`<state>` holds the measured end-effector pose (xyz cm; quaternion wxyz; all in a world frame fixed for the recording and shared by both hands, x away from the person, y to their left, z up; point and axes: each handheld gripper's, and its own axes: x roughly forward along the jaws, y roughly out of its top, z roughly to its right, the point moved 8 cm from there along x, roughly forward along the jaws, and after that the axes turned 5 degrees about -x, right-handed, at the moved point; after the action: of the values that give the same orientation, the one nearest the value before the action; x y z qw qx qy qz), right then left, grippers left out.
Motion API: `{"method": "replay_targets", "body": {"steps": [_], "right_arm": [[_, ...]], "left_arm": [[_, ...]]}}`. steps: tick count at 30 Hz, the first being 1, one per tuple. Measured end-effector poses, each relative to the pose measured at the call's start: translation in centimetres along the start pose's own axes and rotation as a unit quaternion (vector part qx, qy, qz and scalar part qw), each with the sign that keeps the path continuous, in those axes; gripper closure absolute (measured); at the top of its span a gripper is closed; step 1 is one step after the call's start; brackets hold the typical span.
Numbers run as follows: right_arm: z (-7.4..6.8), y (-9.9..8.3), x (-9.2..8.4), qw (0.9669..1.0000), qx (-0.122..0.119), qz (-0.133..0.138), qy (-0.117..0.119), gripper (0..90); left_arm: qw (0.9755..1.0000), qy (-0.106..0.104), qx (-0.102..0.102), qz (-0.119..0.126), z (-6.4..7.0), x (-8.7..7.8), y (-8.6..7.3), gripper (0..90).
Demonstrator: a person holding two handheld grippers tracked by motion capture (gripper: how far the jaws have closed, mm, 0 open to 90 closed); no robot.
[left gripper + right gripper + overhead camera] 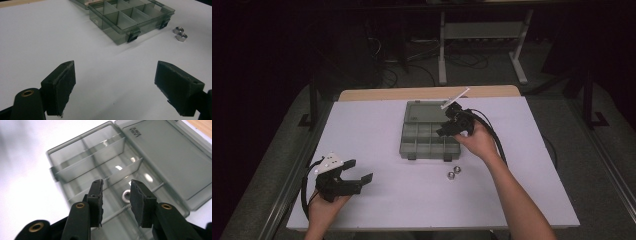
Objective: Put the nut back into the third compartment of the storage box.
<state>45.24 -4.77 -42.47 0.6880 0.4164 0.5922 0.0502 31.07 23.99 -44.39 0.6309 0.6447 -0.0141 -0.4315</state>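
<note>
High view: two hand-held tools over a white counter (pixel 377 195) with an open grey organizer box (pixel 428 131).

Right tool (pixel 451 125) hangs above the box's right side, jaws a little apart and gripping nothing; in the right gripper view a silver nut (pixel 126 195) lies in a compartment below and between the jaws, with the lid (pixel 165 157) folded flat beyond. Left tool (pixel 353 173) rests low near the counter's front left corner, well apart from the box, jaws spread wide and empty. Two more silver nuts (pixel 454 172) sit touching each other on the counter, just in front of the box's right latch (pixel 163 24).
</note>
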Motion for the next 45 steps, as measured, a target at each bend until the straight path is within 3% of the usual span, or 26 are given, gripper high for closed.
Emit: {"method": "replay_targets", "body": {"steps": [6,12,17,19,27,29,33,45], "right_arm": [[-2.1,-2.1,-1.9,0.9999,-0.001,0.013,0.011,59.1],[-4.2,-4.7,-3.3,0.9996,-0.018,0.015,0.017,59.8],[-5.5,-7.2,-3.6,0.9993,-0.032,0.003,0.018,61.5],[-5.9,-8.1,-3.4,0.9995,-0.023,0.002,0.023,61.6],[-5.8,-10.5,-2.1,0.9994,-0.025,-0.015,0.020,61.4],[-5.9,-10.6,-1.9,0.9993,-0.020,-0.018,0.025,61.0],[-5.5,-10.9,-1.1,0.9987,-0.036,-0.032,0.015,60.5],[-4.9,-11.3,0.5,0.9973,-0.049,-0.054,0.005,61.0]], "left_arm": [[1.0000,0.000,0.000,0.000,0.1,0.1,0.0,16.6],[1.0000,0.001,-0.002,0.000,0.1,0.1,0.0,16.6],[1.0000,0.002,-0.002,0.002,0.0,0.2,0.0,16.7],[1.0000,0.002,-0.001,0.002,0.1,0.2,0.0,16.7],[1.0000,0.001,0.008,-0.004,0.0,0.3,-0.1,16.7],[1.0000,0.001,0.008,-0.004,0.0,0.2,-0.1,16.7],[1.0000,0.001,0.009,-0.002,-0.1,0.2,-0.1,16.7],[1.0000,-0.001,0.003,0.003,0.0,0.3,0.0,16.7]]}}
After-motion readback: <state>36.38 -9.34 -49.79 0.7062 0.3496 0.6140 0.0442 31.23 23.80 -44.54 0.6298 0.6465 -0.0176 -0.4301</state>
